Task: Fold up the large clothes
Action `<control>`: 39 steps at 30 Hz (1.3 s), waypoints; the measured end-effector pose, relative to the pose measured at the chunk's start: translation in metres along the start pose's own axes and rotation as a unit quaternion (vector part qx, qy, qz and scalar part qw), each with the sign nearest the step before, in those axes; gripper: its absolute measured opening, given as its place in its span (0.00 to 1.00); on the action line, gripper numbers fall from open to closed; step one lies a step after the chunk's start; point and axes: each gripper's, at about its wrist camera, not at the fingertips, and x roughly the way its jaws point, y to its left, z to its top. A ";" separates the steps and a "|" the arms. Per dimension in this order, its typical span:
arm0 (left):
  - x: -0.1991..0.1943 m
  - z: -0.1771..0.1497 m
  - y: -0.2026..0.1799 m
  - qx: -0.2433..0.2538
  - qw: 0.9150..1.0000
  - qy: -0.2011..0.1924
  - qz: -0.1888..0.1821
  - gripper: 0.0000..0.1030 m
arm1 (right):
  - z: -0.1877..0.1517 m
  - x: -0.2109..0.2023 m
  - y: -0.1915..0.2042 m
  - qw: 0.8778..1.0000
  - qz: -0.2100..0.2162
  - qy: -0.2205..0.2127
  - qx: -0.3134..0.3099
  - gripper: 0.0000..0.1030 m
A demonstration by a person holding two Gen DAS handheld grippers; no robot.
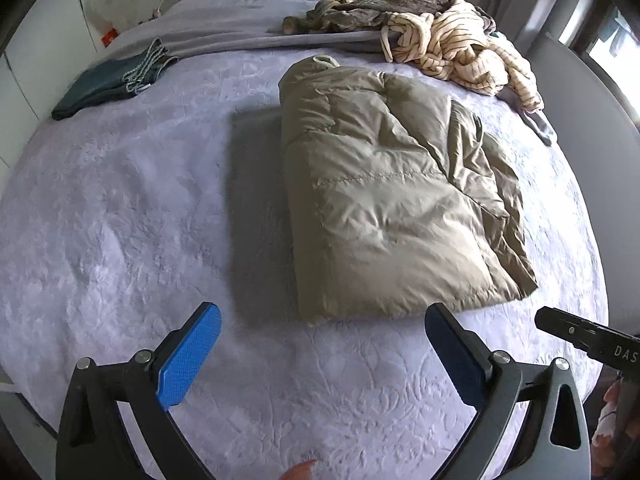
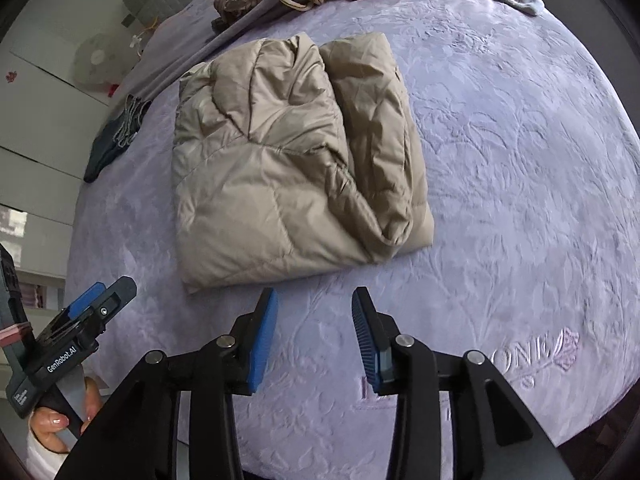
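Khaki puffer jacket (image 2: 288,168), folded, lies just ahead of both empty tongs, long axis pointing away: left gripper (image 1: 322,354) wide open, right gripper (image 2: 314,338) part open, about equally near.

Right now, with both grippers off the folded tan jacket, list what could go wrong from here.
1. The puffy tan jacket is bulky, and its rolled right-hand layer sits loosely; it may spring open.
2. The left gripper and right gripper are open and empty, so nothing holds the fold.
3. The striped garment pile lies close behind; reaching for it could drag the jacket.
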 end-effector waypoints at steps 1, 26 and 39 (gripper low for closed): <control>-0.003 -0.002 0.000 0.000 1.000 0.001 -0.001 0.99 | -0.002 -0.002 0.002 1.000 -0.001 -0.001 -0.003 0.44; -0.100 -0.020 -0.030 -0.036 0.994 -0.078 0.065 0.99 | -0.011 -0.095 0.026 0.989 -0.059 -0.104 -0.091 0.91; -0.132 -0.019 -0.034 -0.035 0.991 -0.104 0.074 0.99 | -0.017 -0.130 0.044 0.980 -0.074 -0.150 -0.110 1.00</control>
